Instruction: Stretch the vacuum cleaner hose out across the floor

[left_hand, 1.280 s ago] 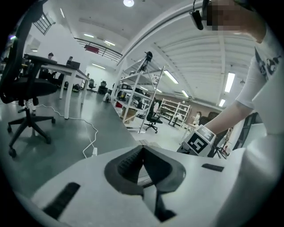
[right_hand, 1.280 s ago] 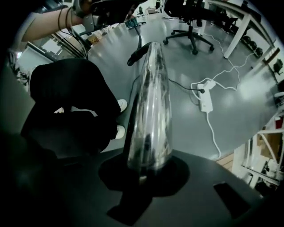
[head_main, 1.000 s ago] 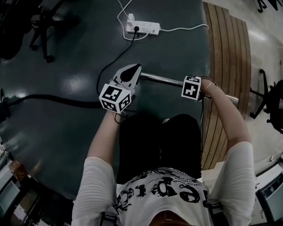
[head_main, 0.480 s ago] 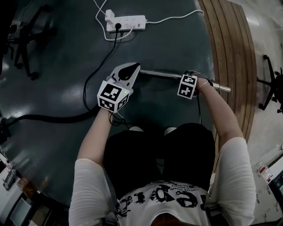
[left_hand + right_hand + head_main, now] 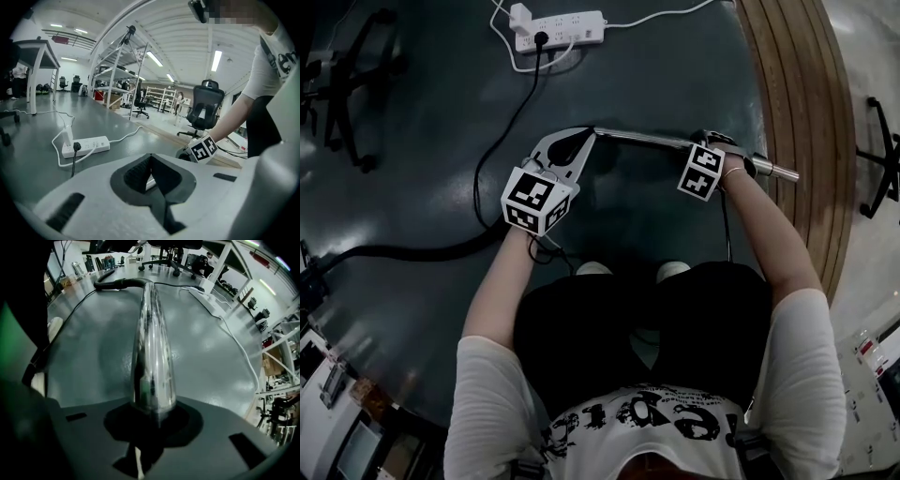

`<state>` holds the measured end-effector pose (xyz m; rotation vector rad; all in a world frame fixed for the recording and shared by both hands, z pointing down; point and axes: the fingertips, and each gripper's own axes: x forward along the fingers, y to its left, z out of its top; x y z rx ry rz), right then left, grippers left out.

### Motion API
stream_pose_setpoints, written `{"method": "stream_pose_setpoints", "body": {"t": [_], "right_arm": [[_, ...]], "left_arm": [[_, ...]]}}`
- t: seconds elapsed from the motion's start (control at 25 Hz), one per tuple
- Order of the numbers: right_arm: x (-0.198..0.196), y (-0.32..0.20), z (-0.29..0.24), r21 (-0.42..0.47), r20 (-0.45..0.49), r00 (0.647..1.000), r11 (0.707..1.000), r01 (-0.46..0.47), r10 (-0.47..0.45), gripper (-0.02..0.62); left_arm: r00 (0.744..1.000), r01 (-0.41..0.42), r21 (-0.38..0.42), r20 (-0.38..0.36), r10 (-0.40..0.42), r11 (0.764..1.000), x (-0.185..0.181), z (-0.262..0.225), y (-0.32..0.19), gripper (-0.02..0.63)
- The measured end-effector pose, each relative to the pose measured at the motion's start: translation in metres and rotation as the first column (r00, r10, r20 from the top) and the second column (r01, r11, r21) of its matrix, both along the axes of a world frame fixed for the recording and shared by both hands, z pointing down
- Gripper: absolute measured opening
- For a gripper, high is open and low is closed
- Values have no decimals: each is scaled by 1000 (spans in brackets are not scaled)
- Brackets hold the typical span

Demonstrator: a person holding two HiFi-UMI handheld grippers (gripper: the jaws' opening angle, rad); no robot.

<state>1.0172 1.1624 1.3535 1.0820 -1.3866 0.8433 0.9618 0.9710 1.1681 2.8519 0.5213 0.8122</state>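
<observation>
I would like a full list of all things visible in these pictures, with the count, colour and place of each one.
floor: one, dark grey-green, under everything
wooden strip: one, brown, along the floor's right side
metal tube: one, shiny silver, across the middle of the head view
hose: one, black, on the floor at left
power strip: one, white, on the floor at top
black cable: one, plugged into the strip
white cable: one, leaving the strip
office chairs: two, black, far left and far right
left tool: one, white, shut on the tube's left end
right tool: one, shut on the tube farther right
shirt: white
trousers: black
shoes: two, white
</observation>
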Motion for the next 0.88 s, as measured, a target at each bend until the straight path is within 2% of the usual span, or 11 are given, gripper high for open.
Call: {"method": "stream_pose_setpoints", "body": {"t": [0.08,0.16,0.2,0.32,0.4,0.52,0.56,0.64,0.76,0.88], "right_arm": [[7,-1,-2,26,-35,999,999,-34,35,110],[19,0,-5,57,-62,994,995,-88,91,211],[22,3,-6,61,-62,992,992,-109,113,227],[24,10,-8,56,-76,992,994,-94,99,227],[25,8,-21,95,-101,991,992,-80,89,227],[24,-12,-71,202,-78,978,964,-173,192,224],[25,-23,-97,252,-64,968,943,-218,241,191],[30,-45,-162,371,-38,938,877,-307,345,3],[24,-70,-275,502,55,895,762,-409,443,3],[8,-92,-397,584,183,869,661,-472,459,3]], "left_arm": [[1000,1,-3,1,-1,1000,-1,1,0,5],[1000,10,-18,-1,-10,1000,0,1,-2,5],[1000,14,-25,-3,-14,1000,0,0,-3,5],[1000,20,-38,-13,-20,999,-3,-4,-4,5],[999,47,-39,-10,-47,998,-9,-7,-10,5],[990,140,17,20,-140,990,-21,-24,-34,5],[983,183,32,22,-184,983,-25,-37,-43,5],[966,256,36,14,-257,966,-31,-76,-52,5],[952,305,25,-16,-305,952,-39,-165,-49,5],[931,356,-11,-81,-355,935,-47,-275,-49,5]]}}
